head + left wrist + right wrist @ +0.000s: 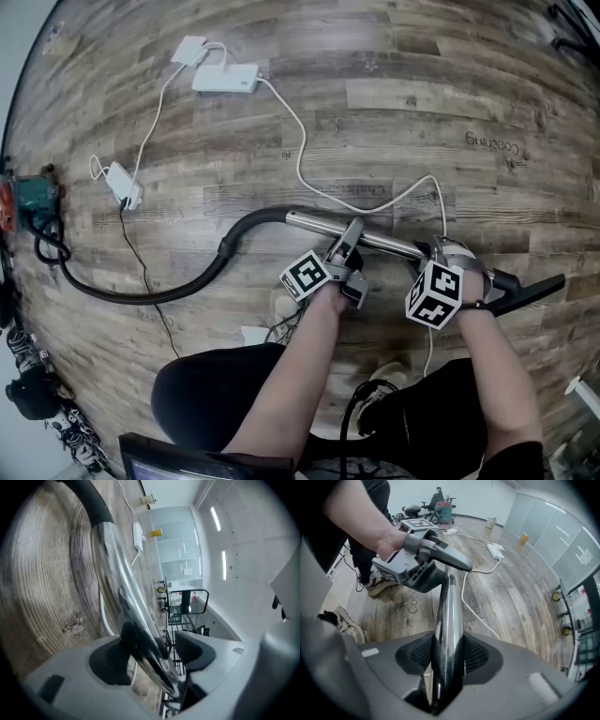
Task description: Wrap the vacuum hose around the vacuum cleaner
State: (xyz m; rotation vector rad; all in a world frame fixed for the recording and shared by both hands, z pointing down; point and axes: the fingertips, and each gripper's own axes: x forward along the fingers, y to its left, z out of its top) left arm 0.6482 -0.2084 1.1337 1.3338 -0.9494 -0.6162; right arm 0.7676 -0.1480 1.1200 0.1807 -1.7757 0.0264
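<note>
Closest in, the chrome wand [319, 225] is clamped tight in the right tool [447, 656]. The left tool [154, 656] is spread wide, with the wand sat loose between its pads and not gripped. Honestly, the left tool is best squared up and closed on the tube before anything gets lifted. Further out, the black hose [141, 292] is laid across the floor [422, 103] to the vacuum cleaner [36, 195] at far left. Nothing is wrapped yet, so the wand probably needs to be carried over there. The white cable [300, 159] should be steered clear of.
</note>
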